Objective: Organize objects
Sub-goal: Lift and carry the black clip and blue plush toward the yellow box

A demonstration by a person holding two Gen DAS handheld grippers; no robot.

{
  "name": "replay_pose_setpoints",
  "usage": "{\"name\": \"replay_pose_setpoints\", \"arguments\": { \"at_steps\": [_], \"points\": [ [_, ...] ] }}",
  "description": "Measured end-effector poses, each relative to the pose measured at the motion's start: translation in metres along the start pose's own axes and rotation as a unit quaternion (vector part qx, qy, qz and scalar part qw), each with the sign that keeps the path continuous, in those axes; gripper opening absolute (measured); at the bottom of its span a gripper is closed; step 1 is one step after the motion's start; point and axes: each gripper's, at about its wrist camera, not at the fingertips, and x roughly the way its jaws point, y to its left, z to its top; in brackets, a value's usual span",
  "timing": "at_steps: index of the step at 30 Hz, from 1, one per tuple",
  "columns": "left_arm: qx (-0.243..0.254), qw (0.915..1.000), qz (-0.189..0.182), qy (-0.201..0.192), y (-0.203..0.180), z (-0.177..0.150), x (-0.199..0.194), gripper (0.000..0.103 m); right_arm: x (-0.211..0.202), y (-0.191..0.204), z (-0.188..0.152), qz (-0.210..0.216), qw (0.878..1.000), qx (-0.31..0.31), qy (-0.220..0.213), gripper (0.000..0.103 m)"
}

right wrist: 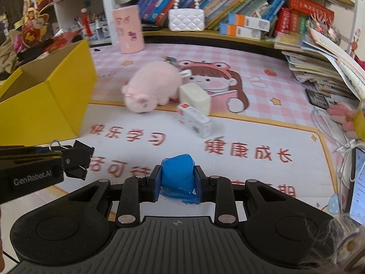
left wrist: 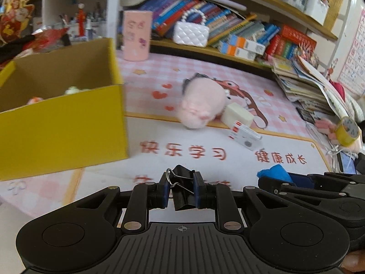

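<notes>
Both grippers are carrying loads above the tabletop's near edge: the left gripper [left wrist: 182, 191] is clamping a black binder clip [left wrist: 182, 188], the right gripper [right wrist: 176, 180] is squeezing a blue packet [right wrist: 178, 174]. Next, each probably needs lifting over the yellow box [left wrist: 61, 125] at the left and releasing inside.
</notes>
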Motion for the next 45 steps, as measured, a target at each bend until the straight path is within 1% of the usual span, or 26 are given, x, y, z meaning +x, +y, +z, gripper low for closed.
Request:
{"name": "replay_pose_setpoints", "arguments": {
  "at_steps": [4,8,12,17,21,26,31,36,41,45],
  "points": [
    [-0.021,0.9997,0.009,0.0,0.023,-0.011,-0.015,0.019,-0.004,0.026,-0.002,0.013,1.0,-0.017,-0.003,0.027],
    [-0.04,0.9988,0.026,-0.004,0.048,-0.022,-0.034,0.019,-0.007,0.056,-0.005,0.033,0.999,-0.039,-0.001,0.027],
    [-0.049,0.9979,0.041,-0.009,0.07,-0.032,-0.052,0.019,-0.01,0.086,-0.01,0.057,0.996,-0.062,0.003,0.027],
    [-0.052,0.9972,0.051,-0.014,0.088,-0.044,-0.07,0.019,-0.015,0.115,-0.02,0.075,0.995,-0.071,0.009,0.027],
    [-0.057,0.9966,0.057,-0.021,0.103,-0.052,-0.085,0.019,-0.021,0.135,-0.027,0.081,0.994,-0.077,0.009,0.027],
    [-0.06,0.9956,0.06,-0.04,0.118,-0.061,-0.105,0.019,-0.03,0.156,-0.034,0.086,0.993,-0.084,0.007,0.027],
    [-0.066,0.9948,0.062,-0.046,0.133,-0.071,-0.12,0.019,-0.041,0.177,-0.043,0.09,0.992,-0.091,-0.002,0.027],
    [-0.06,0.9949,0.06,-0.054,0.144,-0.079,-0.134,0.019,-0.049,0.193,-0.051,0.088,0.992,-0.088,-0.006,0.027],
    [-0.044,0.995,0.058,-0.069,0.151,-0.079,-0.147,0.019,-0.052,0.206,-0.055,0.086,0.993,-0.078,-0.007,0.027],
    [-0.048,0.9938,0.055,-0.084,0.156,-0.072,-0.153,0.019,-0.055,0.21,-0.051,0.084,0.994,-0.07,-0.012,0.027]
  ]
}}
